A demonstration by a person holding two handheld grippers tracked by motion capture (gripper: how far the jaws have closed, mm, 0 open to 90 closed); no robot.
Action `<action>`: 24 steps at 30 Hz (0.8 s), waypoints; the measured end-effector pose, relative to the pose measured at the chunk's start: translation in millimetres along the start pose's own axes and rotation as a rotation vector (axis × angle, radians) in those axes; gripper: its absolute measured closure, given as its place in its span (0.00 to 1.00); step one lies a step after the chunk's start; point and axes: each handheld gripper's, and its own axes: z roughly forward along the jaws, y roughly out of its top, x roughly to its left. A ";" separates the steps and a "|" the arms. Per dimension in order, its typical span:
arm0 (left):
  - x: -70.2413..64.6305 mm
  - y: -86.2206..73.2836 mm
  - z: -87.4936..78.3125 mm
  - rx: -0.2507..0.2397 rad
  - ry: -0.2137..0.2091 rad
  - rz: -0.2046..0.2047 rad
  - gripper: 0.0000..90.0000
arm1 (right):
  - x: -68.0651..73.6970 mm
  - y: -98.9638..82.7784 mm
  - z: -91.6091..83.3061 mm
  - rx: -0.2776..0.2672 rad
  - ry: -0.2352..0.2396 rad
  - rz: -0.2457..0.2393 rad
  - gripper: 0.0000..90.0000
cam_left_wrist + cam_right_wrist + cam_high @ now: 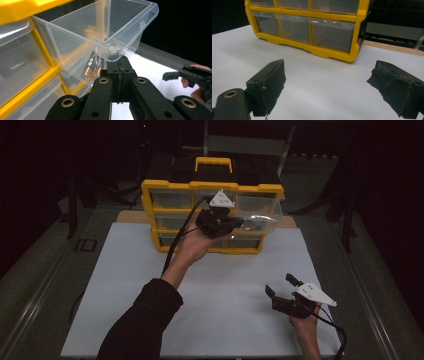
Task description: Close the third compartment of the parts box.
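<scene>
The left gripper (235,222) sits at upper centre of the high view, in front of the yellow organiser (165,185), and is clenched on the front lip of a clear plastic drawer (265,220). In the left gripper view the two black jaws meet at lower centre of the frame and pinch the drawer (105,30) at the lower edge of its front wall, with no gap visible between the pads. The drawer is pulled partway out of the organiser's (22,7) frame and projects toward the upper right of that view. Two batteries (91,66) lie on the drawer floor, left of the jaws, side by side and touching. A small round item in the drawer's near corner is too blurred to identify.

The right gripper (281,285) is at lower right of the high view, over the white table surface (125,285), well apart from the organiser. In the right gripper view its jaws stand wide, one at lower left and one at lower right of the frame, released and grasping nothing. The organiser (329,53) spans the top of that view with its lower row of drawers closed. The right gripper (175,75) also appears at the right edge of the left gripper view
</scene>
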 end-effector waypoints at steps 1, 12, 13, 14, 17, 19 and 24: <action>0.2 0.6 0.6 -0.002 0.000 -0.001 1.00 | 0.0 0.0 0.0 0.000 0.000 0.000 0.13; -0.2 6.8 9.7 0.016 0.033 0.007 1.00 | -0.3 0.1 0.7 0.000 -0.002 0.005 0.12; 0.2 7.4 10.5 0.017 0.035 0.005 1.00 | -0.3 0.1 0.7 0.000 -0.002 0.005 0.13; 0.4 7.6 11.0 0.016 0.037 0.003 1.00 | -0.4 0.1 0.6 0.001 -0.001 0.006 0.13; 0.5 7.9 11.2 0.018 0.041 0.004 1.00 | -0.6 0.1 0.5 0.001 -0.002 0.007 0.13; 0.8 9.2 12.7 0.024 0.048 0.006 1.00 | -0.6 0.3 0.4 0.000 -0.002 0.006 0.13; 1.2 11.1 14.7 0.031 0.058 0.010 1.00 | -0.8 0.3 0.4 -0.001 -0.002 0.005 0.13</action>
